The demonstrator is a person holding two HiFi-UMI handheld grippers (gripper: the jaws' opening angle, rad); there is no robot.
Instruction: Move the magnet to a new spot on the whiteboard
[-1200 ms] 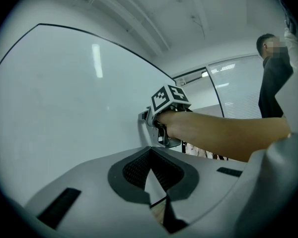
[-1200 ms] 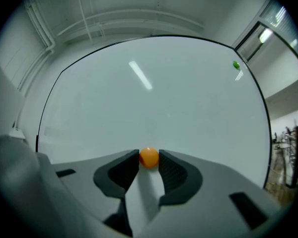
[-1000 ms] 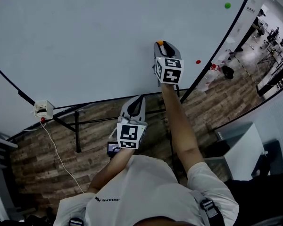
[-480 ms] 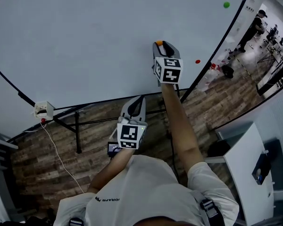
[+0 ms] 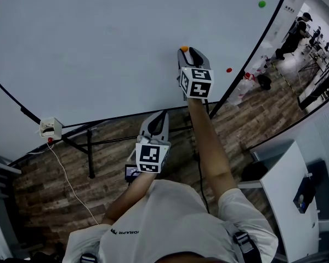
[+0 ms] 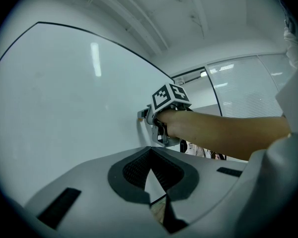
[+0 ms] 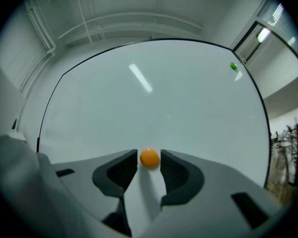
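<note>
Low in the head view, the left gripper (image 5: 163, 115) holds its 2 jaws together on nothing. Above it, the right gripper (image 5: 188, 51) has just been opening its jaws, which stand apart around the orange magnet (image 7: 149, 158), stuck mid-frame on the whiteboard (image 7: 154, 98). The magnet looks small, hard, light and probably slick, so a pinch across its round rim should suit.

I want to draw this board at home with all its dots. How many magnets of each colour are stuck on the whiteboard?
orange magnet: 1
green magnet: 1
red magnet: 1
Total: 3 magnets
</note>
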